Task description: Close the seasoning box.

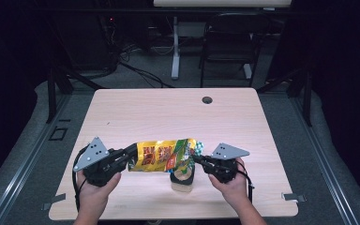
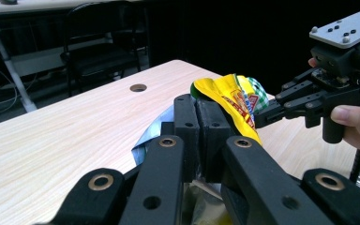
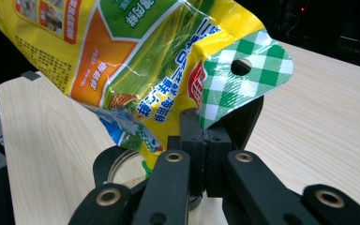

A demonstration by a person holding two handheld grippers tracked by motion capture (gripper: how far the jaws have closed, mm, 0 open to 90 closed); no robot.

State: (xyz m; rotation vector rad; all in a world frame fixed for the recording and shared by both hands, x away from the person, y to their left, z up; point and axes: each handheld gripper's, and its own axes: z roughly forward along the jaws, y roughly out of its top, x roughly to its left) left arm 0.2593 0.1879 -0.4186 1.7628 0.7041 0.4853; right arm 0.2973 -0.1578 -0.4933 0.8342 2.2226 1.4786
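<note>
Snack bag [image 1: 165,156], yellow and green with a checked hang-tab end, hangs stretched above the wooden surface [image 1: 168,115], its long axis running across from one hand to the other, tab end toward the right tool [image 1: 198,159]. Left tool [image 1: 130,152] is clamped closed on the bag's other end, and the right tool is pinched closed on the bag beside the tab. Directly beneath the bag's tab end, a dark tape roll [image 1: 182,177] rests on the surface.

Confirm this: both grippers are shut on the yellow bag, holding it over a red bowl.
Not a red bowl. The high view shows a black-walled jar under the bag. The left gripper and right gripper are both shut on the bag.
</note>
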